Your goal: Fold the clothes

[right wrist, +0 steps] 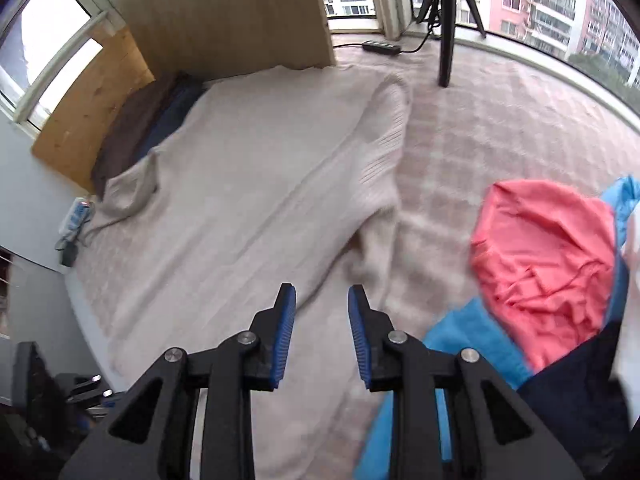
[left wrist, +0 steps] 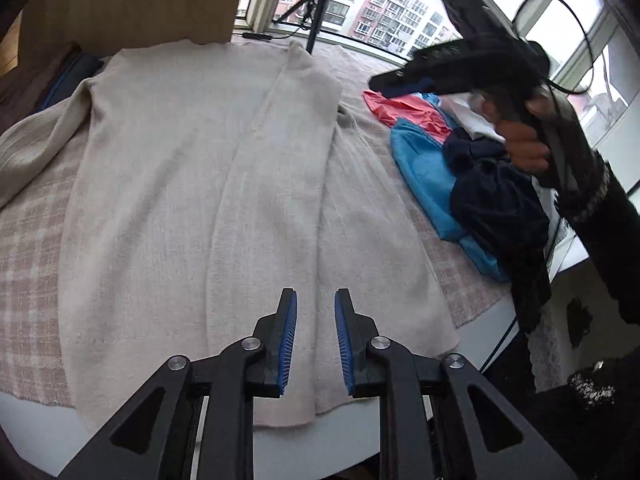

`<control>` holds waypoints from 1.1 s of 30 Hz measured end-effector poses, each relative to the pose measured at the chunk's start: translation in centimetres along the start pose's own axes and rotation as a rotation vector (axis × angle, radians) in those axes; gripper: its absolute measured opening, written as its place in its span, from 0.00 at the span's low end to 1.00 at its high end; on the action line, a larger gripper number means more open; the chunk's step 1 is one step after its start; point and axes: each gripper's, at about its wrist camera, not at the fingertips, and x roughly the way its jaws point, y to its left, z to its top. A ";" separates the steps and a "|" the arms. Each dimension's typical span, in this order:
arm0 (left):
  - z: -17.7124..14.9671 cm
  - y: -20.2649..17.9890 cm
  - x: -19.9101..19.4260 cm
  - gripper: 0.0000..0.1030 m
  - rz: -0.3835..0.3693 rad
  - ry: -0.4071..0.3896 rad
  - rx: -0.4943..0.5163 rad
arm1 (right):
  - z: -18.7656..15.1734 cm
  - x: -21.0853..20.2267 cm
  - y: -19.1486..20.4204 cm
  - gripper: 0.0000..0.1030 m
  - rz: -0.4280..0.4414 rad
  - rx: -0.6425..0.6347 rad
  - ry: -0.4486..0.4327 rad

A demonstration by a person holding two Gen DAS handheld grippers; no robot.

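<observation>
Beside city-view windows, a beige sweater (left wrist: 208, 184) covers the checked bedspread (right wrist: 500, 120); both fingers open, empty.

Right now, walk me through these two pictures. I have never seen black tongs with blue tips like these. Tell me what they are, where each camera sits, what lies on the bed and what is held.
No robot here: a person holds a two-finger gripper in each hand, each with a fisheye camera looking along its fingers.

The left wrist view shows the left gripper, open, holding nothing, above a beige sweater spread on a checked cover. One sleeve is folded in over the body. On the right, the person's hand holds the other gripper up.

The right wrist view shows the right gripper, also open and empty, over the same sweater. Beside it lies a pile of clothes: coral, blue and dark navy pieces. A tripod stands by the window.
</observation>
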 end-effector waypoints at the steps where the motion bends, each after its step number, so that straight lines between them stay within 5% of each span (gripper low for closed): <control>1: 0.0 -0.2 0.3 0.28 0.011 0.009 0.005 | 0.7 1.4 -0.7 0.27 -0.029 -0.019 0.028; 13: 0.0 0.3 3.2 0.26 0.124 0.091 -0.020 | 5.3 4.9 -0.9 0.36 0.002 -0.142 0.041; 15: 0.0 0.9 3.1 0.16 0.113 0.093 -0.047 | 5.8 4.9 -1.8 0.29 -0.011 -0.131 0.056; 17: 0.1 1.6 2.9 0.03 0.094 0.091 -0.080 | 6.0 4.9 -3.0 0.10 0.008 -0.100 0.078; 24: 1.6 0.8 0.0 0.03 -0.064 0.027 -0.215 | 6.9 2.8 -8.6 0.08 0.203 0.125 0.063; 26: 1.8 -1.5 0.2 0.06 -0.117 0.037 -0.174 | 7.0 3.1 -10.0 0.09 0.223 0.182 0.073; 29: 1.0 -3.5 0.8 0.23 -0.073 0.072 -0.095 | 6.9 3.9 -10.9 0.09 0.207 0.207 0.093; 33: 0.1 -4.9 2.2 0.24 -0.048 0.113 -0.063 | 6.5 4.0 -11.2 0.09 0.232 0.243 0.106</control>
